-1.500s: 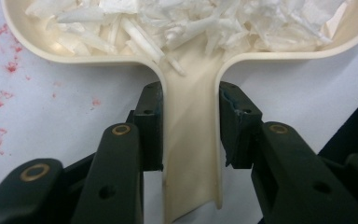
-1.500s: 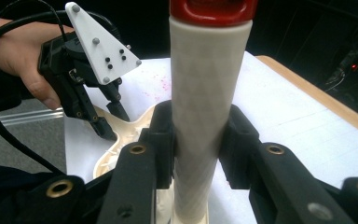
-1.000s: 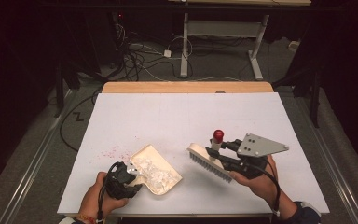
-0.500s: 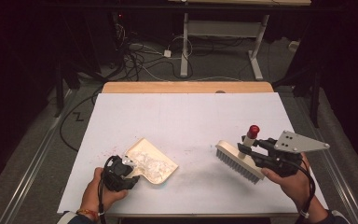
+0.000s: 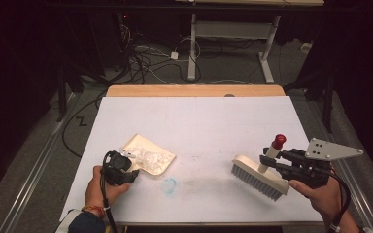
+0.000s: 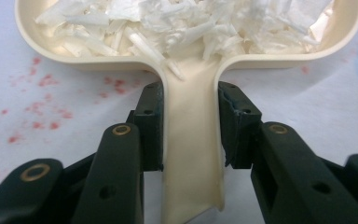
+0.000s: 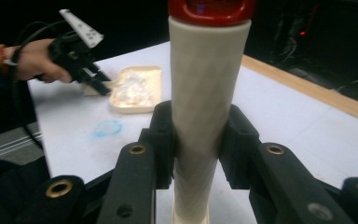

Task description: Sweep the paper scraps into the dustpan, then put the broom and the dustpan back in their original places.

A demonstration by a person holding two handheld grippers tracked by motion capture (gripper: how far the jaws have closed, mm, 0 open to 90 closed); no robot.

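Two hand-held grippers well apart: left point(image 5: 126, 170) clamps dustpan point(image 5: 150, 155), right point(image 5: 277, 162) brush point(image 5: 258, 175).

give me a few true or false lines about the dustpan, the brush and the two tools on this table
1. The left tool is shut on the dustpan by its handle. True.
2. The dustpan is empty. False: it holds white paper scraps.
3. The right tool grips the brush by its red-capped handle. True.
4. The brush bristles rest inside the dustpan. False: the brush is well apart from it, near the table's right side.
5. A faint blue mark shows on the table close to the dustpan. True.
6. The right tool is open and holds nothing. False: its jaws press on both sides of the brush handle.
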